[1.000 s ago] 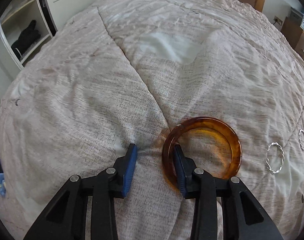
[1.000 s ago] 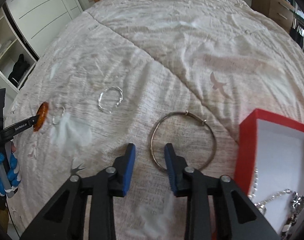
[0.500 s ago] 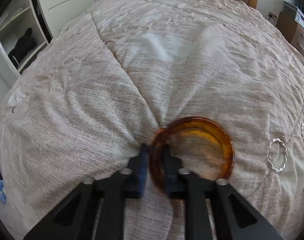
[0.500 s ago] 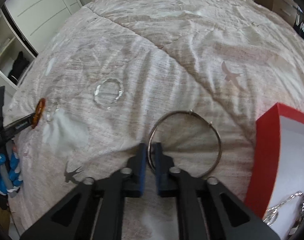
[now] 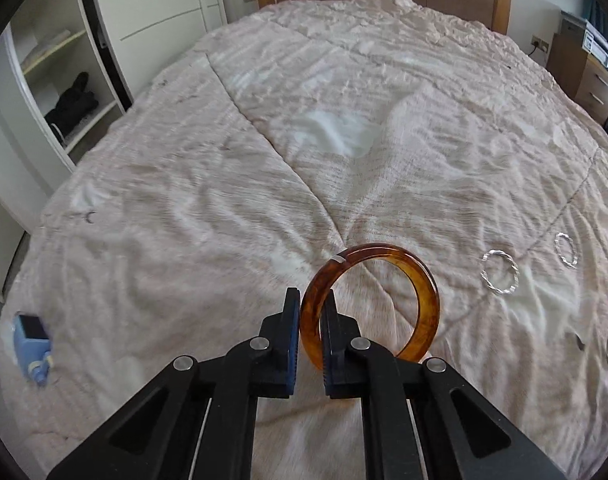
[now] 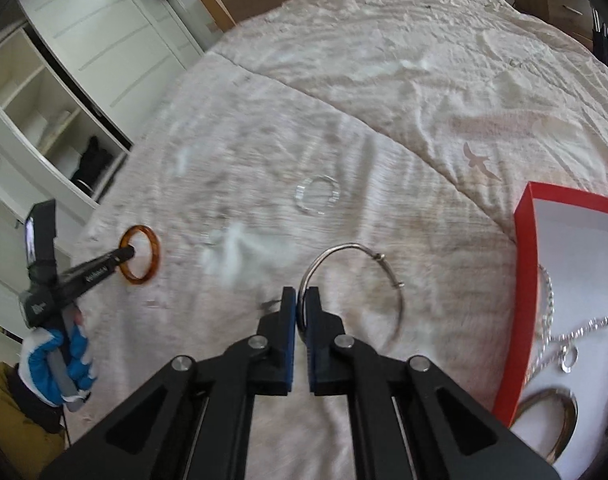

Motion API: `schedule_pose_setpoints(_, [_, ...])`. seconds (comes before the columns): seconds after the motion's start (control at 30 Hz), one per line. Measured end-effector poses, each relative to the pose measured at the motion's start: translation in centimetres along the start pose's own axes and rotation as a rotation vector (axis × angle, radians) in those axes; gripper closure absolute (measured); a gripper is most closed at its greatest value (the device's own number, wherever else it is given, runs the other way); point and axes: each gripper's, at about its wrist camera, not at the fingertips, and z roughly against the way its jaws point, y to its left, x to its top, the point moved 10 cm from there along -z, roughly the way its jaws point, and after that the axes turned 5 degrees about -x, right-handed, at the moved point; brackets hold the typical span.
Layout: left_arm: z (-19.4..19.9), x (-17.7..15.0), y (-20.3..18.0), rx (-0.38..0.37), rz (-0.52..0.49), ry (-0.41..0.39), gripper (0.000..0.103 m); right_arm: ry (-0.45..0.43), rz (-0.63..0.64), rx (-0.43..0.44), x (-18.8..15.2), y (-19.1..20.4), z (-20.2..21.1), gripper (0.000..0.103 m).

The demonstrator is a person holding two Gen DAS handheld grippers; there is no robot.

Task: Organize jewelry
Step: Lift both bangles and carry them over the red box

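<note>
A: Since the earlier look, we have closed both grippers and raised both bangles off the bedspread [image 5: 383, 152]. A second ago both sets of jaws stood open around rings lying flat.

B: Right. Our left gripper [image 5: 311, 320] is all but shut, its jaws closing the last bit onto the rim of the amber bangle [image 5: 369, 300], which stands upright with its near edge between the pads.

A: And our right gripper [image 6: 302, 316] is shut as tight as it goes on the thin wire bangle [image 6: 351, 280], pinched at its left edge, the hoop hanging out to the right.

B: The red box [image 6: 521, 280] sits just right of that hoop, with chains already inside. We carry the wire bangle there first, I'd say, keeping it level so it clears the wall.

A: We shouldn't swing it; such a thin wire could pivot in the pads. The amber one is thicker and should sit firmer.

B: Two twisted silver rings [image 5: 499, 272] lie on the cover, near the amber bangle. The right view is blurred, so we only think the pale circle there is one of them.
</note>
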Motion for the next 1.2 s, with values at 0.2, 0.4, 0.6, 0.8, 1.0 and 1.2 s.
schedule_pose_setpoints(0.2, [4.5, -0.4, 0.2, 0.008, 0.006, -0.032, 0.094, -0.038, -0.001, 0.068, -0.7, 2.8, 4.1, 0.099])
schedule_pose_setpoints(0.4, [8.7, -0.5, -0.5, -0.001, -0.001, -0.071, 0.094, -0.087, 0.005, 0.093, -1.4, 4.3, 8.3, 0.099])
schedule_pose_setpoints(0.6, [12.0, -0.3, -2.8, -0.029, -0.013, -0.109, 0.094, -0.151, 0.003, 0.077, -1.2, 3.5, 12.8, 0.099])
schedule_pose_setpoints(0.8, [14.4, -0.1, -7.0, -0.077, -0.035, -0.138, 0.094, -0.207, -0.003, 0.035, -0.8, 0.6, 16.9, 0.099])
schedule_pose_setpoints(1.0, [15.3, -0.1, -13.8, -0.143, -0.099, -0.147, 0.094, -0.245, -0.016, -0.037, -0.1, -4.3, 20.0, 0.099])
schedule_pose_setpoints(1.2, [14.9, -0.4, -21.6, -0.213, -0.178, -0.136, 0.094, -0.256, -0.053, -0.102, 0.5, -10.4, 21.4, 0.099])
